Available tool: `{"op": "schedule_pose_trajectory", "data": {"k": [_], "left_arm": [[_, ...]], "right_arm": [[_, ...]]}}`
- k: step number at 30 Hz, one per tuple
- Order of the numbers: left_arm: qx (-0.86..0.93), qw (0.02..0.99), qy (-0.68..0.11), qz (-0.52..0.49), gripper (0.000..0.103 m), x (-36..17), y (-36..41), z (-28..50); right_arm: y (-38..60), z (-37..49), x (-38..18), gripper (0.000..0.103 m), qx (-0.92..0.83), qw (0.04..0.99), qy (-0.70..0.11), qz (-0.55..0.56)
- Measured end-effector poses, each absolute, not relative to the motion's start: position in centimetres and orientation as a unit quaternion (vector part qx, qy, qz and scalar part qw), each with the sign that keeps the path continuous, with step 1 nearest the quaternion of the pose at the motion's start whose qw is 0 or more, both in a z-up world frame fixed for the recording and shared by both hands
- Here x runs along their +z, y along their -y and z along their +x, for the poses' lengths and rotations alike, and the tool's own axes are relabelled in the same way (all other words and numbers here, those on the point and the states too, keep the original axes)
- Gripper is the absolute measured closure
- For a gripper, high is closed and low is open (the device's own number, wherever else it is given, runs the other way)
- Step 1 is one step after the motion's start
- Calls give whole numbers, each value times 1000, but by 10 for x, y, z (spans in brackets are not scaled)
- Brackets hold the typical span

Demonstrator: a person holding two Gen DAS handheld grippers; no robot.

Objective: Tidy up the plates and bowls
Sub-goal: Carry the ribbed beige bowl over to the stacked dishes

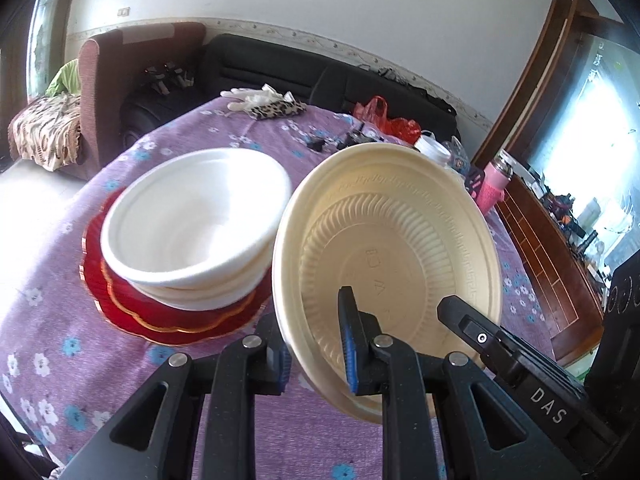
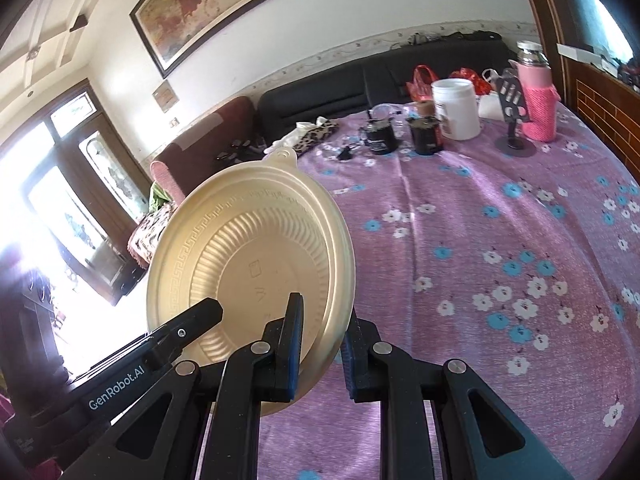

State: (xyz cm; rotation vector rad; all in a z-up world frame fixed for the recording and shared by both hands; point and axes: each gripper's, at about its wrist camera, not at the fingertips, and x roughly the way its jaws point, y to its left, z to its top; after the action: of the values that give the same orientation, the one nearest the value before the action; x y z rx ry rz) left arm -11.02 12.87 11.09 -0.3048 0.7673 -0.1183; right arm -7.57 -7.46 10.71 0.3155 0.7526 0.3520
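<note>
A cream ribbed plastic bowl (image 1: 400,232) hangs tilted above the purple flowered tablecloth (image 1: 60,320), held from both sides. My left gripper (image 1: 314,344) is shut on its near left rim. In the right wrist view the same cream bowl (image 2: 248,240) has my right gripper (image 2: 320,352) shut on its near right rim. To the bowl's left, a stack of white bowls (image 1: 196,216) stands on red scalloped plates (image 1: 160,320). A black finger (image 1: 464,316) of the right gripper shows past the bowl in the left wrist view.
At the table's far side stand a white jar (image 2: 456,108), a pink-sleeved bottle (image 2: 538,96), black cups (image 2: 426,134), a phone stand (image 2: 514,120), a red bag (image 1: 380,116) and a leopard pouch (image 1: 276,110). A dark sofa (image 2: 340,88) lies behind. A wooden cabinet (image 1: 552,248) is on the right.
</note>
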Motion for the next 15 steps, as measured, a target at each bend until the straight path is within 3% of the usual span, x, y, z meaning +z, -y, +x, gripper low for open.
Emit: {"op": "schedule_pose_trajectory", "data": {"k": [15], "left_arm": [[-14, 926, -341, -164, 85, 138, -186, -116]], "right_arm": [[13, -62, 138, 84, 209, 905, -351, 121]]}}
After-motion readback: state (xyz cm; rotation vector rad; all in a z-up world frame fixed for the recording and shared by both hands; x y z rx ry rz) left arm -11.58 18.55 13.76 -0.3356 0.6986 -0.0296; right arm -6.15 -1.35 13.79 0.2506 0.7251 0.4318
